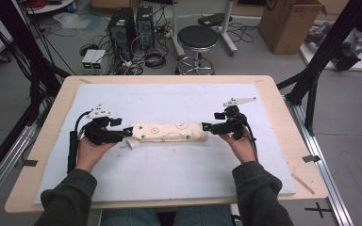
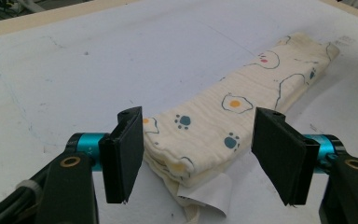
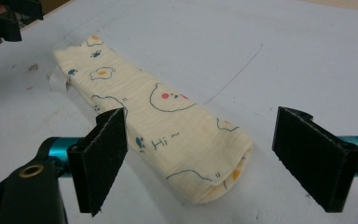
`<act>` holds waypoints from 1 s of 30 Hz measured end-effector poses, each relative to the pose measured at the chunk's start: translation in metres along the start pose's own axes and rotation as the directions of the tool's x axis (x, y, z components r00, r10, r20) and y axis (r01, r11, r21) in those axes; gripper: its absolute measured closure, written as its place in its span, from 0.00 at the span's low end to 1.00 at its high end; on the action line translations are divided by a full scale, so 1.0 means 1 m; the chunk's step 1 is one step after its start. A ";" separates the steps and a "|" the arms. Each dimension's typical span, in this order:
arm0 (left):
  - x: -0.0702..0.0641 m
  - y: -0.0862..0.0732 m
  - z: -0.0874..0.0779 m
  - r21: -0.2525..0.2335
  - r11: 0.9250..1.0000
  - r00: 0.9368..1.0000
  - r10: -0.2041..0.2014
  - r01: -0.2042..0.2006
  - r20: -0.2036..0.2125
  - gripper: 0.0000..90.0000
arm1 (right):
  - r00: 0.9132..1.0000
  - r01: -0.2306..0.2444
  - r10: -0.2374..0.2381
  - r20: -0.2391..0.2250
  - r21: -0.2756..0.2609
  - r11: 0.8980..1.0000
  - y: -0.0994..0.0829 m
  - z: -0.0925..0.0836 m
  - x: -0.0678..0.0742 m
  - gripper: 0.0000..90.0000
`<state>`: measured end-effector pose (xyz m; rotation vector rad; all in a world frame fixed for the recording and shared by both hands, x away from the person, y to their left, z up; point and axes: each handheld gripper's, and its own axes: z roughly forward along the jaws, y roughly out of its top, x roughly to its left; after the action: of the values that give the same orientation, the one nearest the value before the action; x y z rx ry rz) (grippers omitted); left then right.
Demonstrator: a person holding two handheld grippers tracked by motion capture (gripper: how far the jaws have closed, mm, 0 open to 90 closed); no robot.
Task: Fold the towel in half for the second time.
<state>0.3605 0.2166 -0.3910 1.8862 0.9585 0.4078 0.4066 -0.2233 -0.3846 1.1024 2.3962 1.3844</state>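
A cream cloth (image 1: 167,132), folded into a long narrow strip and printed with fried eggs, paw prints and bears, lies across the middle of the white mat. My left gripper (image 1: 125,134) is at its left end. In the left gripper view the cloth's end (image 2: 233,107) lies between the open jaws (image 2: 203,156), and a white label (image 2: 205,193) pokes out beneath. My right gripper (image 1: 207,127) is at the right end. Its jaws (image 3: 207,158) stand wide on either side of the cloth's rounded fold (image 3: 168,121), not pressing it. The left gripper (image 3: 0,23) appears far off at the top left.
The white mat (image 1: 169,174) covers most of a wooden table (image 1: 28,188). On the floor beyond the table's far edge stand a round stool (image 1: 197,37), computer towers (image 1: 122,28) with cables, and a cardboard box (image 1: 290,23). Black frame struts (image 1: 311,75) rise at the right.
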 end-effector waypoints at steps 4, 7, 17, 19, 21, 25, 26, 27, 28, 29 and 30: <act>-0.001 -0.002 -0.004 0.006 1.000 1.000 0.010 -0.010 0.001 0.38 | 1.000 0.005 -0.005 -0.004 -0.001 1.000 0.000 -0.002 0.003 0.19; -0.003 -0.002 -0.007 0.005 1.000 1.000 0.021 -0.021 0.006 0.37 | 1.000 0.015 -0.015 -0.003 -0.008 1.000 -0.001 -0.003 0.004 0.19; -0.011 -0.002 -0.014 0.002 0.999 0.999 0.049 -0.049 0.007 0.36 | 1.000 0.013 -0.013 0.001 -0.020 1.000 -0.011 -0.011 0.004 0.17; -0.012 -0.004 -0.015 0.000 0.999 0.999 0.054 -0.054 0.007 0.36 | 1.000 0.005 -0.005 0.002 -0.025 1.000 -0.013 -0.013 0.003 0.17; -0.012 -0.005 -0.016 0.001 0.998 0.998 0.058 -0.058 0.005 0.35 | 1.000 0.007 -0.007 0.001 -0.027 1.000 -0.015 -0.015 0.002 0.16; -0.013 -0.009 -0.019 0.005 0.999 0.999 0.053 -0.053 0.001 0.33 | 1.000 0.000 -0.001 -0.006 -0.014 1.000 -0.018 -0.017 0.002 0.14; -0.013 -0.010 -0.020 0.006 0.999 0.999 0.051 -0.051 0.004 0.33 | 1.000 0.001 -0.001 -0.004 -0.017 1.000 -0.018 -0.018 0.003 0.14; -0.013 -0.011 -0.021 0.006 0.999 0.999 0.051 -0.051 0.005 0.33 | 1.000 0.002 -0.002 -0.004 -0.017 1.000 -0.019 -0.019 0.003 0.14; -0.014 -0.012 -0.021 0.002 0.999 0.999 0.050 -0.050 0.005 0.33 | 1.000 -0.001 0.001 -0.004 -0.021 1.000 -0.019 -0.019 0.004 0.14; -0.014 -0.013 -0.022 0.000 0.999 0.999 0.052 -0.052 0.007 0.32 | 1.000 0.002 -0.002 -0.009 -0.026 1.000 -0.020 -0.020 0.004 0.14; -0.015 -0.014 -0.023 0.000 0.999 0.999 0.050 -0.050 0.009 0.32 | 1.000 0.005 -0.006 -0.005 -0.026 1.000 -0.021 -0.021 0.005 0.14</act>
<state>0.3304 0.2219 -0.3899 1.9136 0.9063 0.4291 0.3830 -0.2407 -0.3886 1.0865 2.3764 1.4139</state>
